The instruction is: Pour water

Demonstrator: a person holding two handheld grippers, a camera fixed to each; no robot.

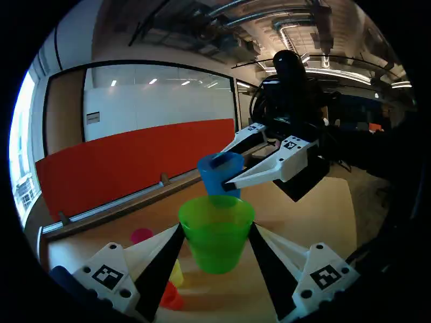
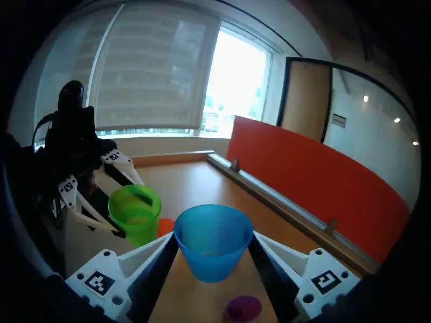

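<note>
My left gripper (image 1: 217, 245) is shut on a green cup (image 1: 216, 233), held upright above the wooden table (image 1: 318, 215). Just beyond it my right gripper (image 1: 229, 171) holds a blue cup (image 1: 218, 173), close above the green cup's far rim. In the right gripper view my right gripper (image 2: 214, 253) is shut on the blue cup (image 2: 213, 240), upright, with the green cup (image 2: 135, 213) to its left in the left gripper (image 2: 132, 207). I cannot make out water in either cup.
Small cups stand on the table: pink (image 1: 141, 235), yellow (image 1: 176, 273) and red-orange (image 1: 171, 296) beneath the left gripper, a purple one (image 2: 243, 308) and an orange one (image 2: 165, 226) in the right gripper view. An orange partition (image 1: 129, 161) borders the table's far edge.
</note>
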